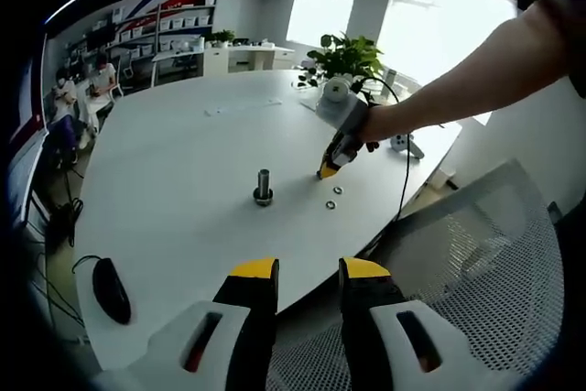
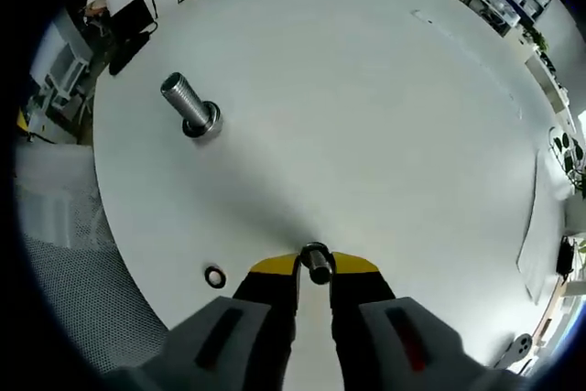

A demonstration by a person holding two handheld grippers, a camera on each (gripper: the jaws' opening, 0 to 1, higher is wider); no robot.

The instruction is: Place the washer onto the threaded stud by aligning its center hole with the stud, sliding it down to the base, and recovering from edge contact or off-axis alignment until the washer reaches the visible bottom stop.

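The threaded stud (image 1: 264, 188) stands upright on its round base on the white table (image 1: 183, 153); the right gripper view has the stud (image 2: 189, 105) at upper left. My right gripper (image 2: 314, 266) is shut on a small metal washer (image 2: 316, 261), pinched between its yellow tips low over the table, well short of the stud. In the left gripper view, a hand holds the right gripper (image 1: 328, 169) just right of the stud. Two loose washers (image 1: 338, 190) (image 1: 330, 203) lie beside it, and one loose washer (image 2: 215, 276) lies near the table edge. My left gripper (image 1: 309, 272) hangs open over the near edge.
A black mouse (image 1: 110, 288) with its cable lies at the near left of the table. A potted plant (image 1: 346, 57) stands at the far side. A grey mesh chair (image 1: 476, 254) sits at the table's near right edge. People sit at desks far left.
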